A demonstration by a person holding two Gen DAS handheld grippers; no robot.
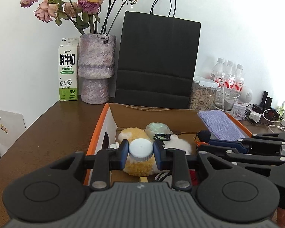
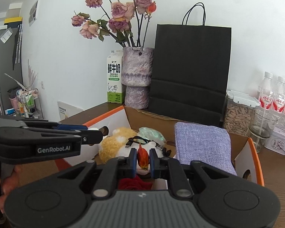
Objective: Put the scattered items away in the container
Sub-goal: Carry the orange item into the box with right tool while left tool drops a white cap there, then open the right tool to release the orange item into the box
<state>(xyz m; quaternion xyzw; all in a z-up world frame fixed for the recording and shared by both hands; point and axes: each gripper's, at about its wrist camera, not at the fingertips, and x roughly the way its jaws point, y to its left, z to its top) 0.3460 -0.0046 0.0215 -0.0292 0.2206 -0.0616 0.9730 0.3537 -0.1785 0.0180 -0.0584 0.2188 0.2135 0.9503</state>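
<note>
An open cardboard box (image 1: 153, 117) with orange edges sits on the brown table; it also shows in the right wrist view (image 2: 148, 117). Inside lie a yellow-and-white plush toy (image 1: 134, 134), a pale green pouch (image 1: 157, 129), a black cable (image 2: 140, 140) and a lilac cloth (image 2: 201, 144) draped over the right side. My left gripper (image 1: 140, 151) is shut on a pale blue bottle cap (image 1: 140, 149) above the box. My right gripper (image 2: 143, 159) is shut on a small red-orange dried flower bud (image 2: 143, 156) over the box; it appears at right in the left wrist view (image 1: 203, 135).
Behind the box stand a black paper bag (image 1: 157, 62), a purple vase of dried roses (image 1: 96, 68) and a milk carton (image 1: 68, 72). At right are a jar of seeds (image 1: 202, 95), a glass (image 1: 225, 98), water bottles (image 1: 229, 76) and chargers with cables (image 1: 264, 114).
</note>
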